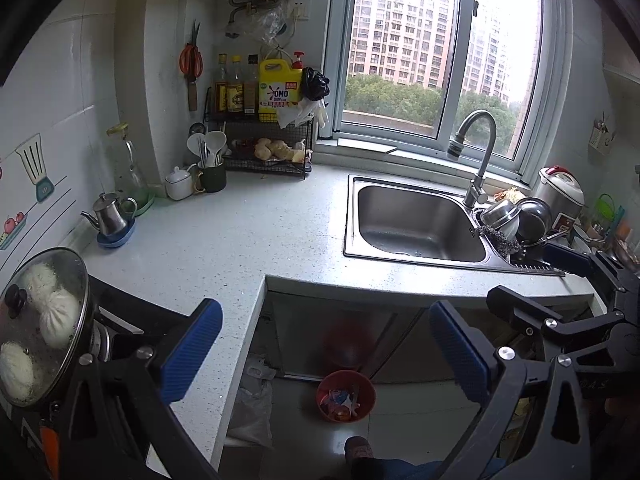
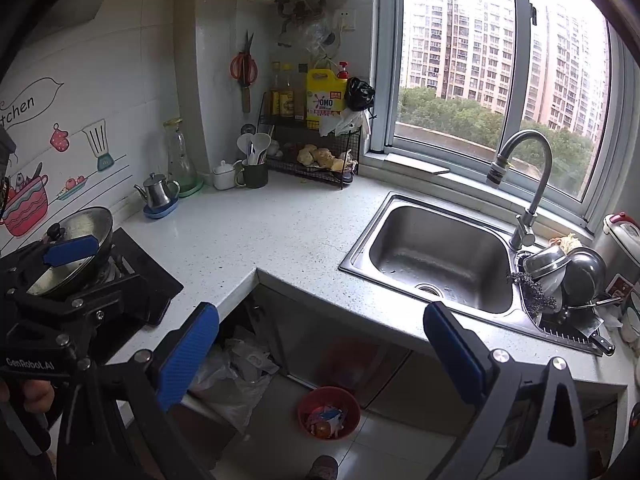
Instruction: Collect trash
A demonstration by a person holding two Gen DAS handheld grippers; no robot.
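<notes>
Kitchen walls and a big window stand behind a pale speckled surface [image 1: 248, 236] with a steel sink [image 1: 416, 220] set in it. Down on the floor, a red bin [image 1: 346, 396] holds the trash [image 1: 340, 400]. Both the left hand-held gripper [image 1: 320, 352] and the right hand-held gripper [image 2: 320, 352] are wide open, holding nothing, up above the bin.

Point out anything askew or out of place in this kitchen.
Plastic bags lie crumpled in the open space under the counter. Bowls and pots are heaped tilted beside the sink. Nothing looks spilled.
</notes>
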